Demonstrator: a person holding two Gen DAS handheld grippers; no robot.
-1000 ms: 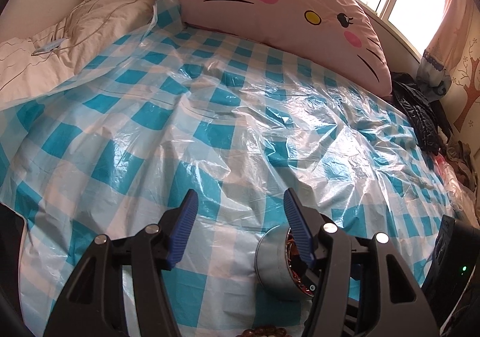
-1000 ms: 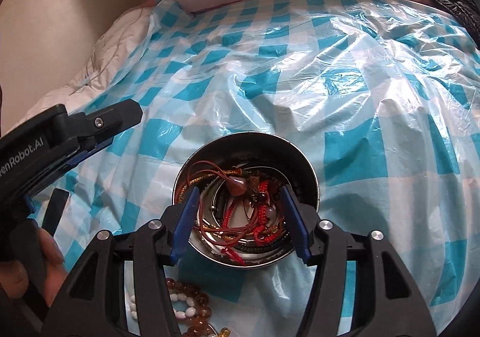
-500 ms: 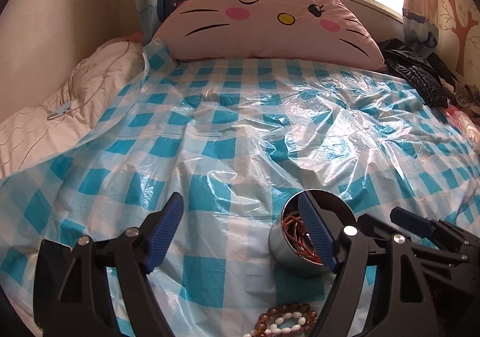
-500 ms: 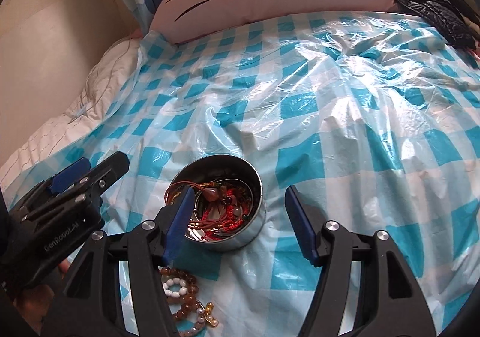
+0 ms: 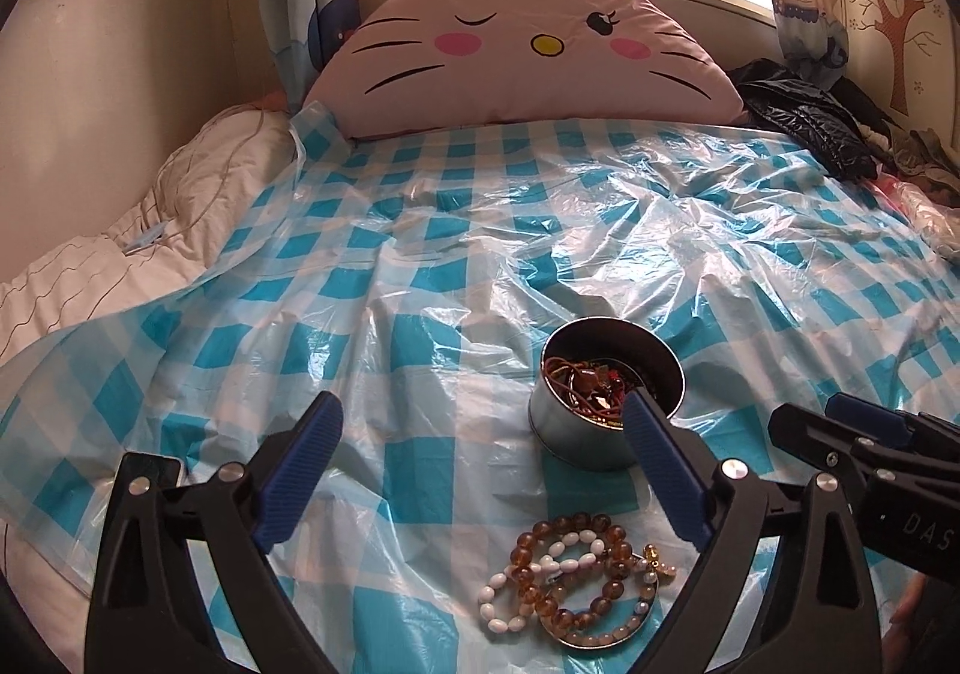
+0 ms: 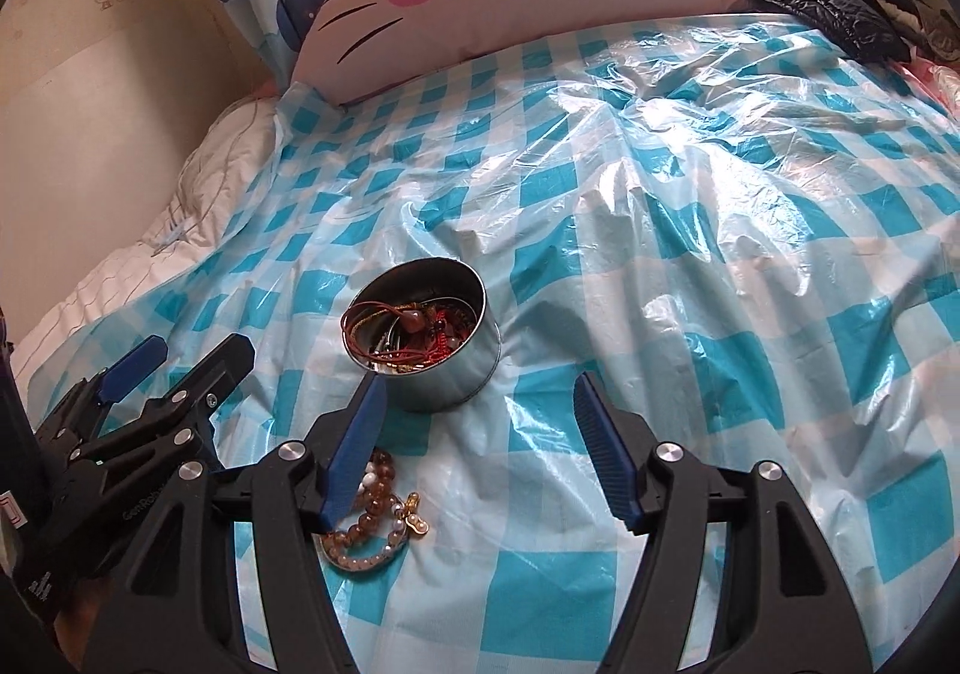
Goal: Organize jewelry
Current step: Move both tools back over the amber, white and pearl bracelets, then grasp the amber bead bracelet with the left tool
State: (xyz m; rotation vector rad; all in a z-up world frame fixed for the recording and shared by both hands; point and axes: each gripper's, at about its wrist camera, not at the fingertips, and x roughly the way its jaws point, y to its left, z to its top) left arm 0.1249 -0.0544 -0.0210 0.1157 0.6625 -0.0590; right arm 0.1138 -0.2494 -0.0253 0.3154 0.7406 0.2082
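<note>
Wide open checked plastic sheet (image 5: 420, 266) is stretching across the bed, giving free passage ahead and to both sides of the round tin (image 5: 606, 404). The tin is standing in the near middle, with a pile of beaded bracelets (image 5: 576, 572) lying just in front of it. The big cat-face cushion (image 5: 528, 50) is blocking the far end, black clothing (image 5: 804, 128) is crowding the far right corner, and a rumpled quilt (image 5: 120, 254) is edging the left side.
</note>
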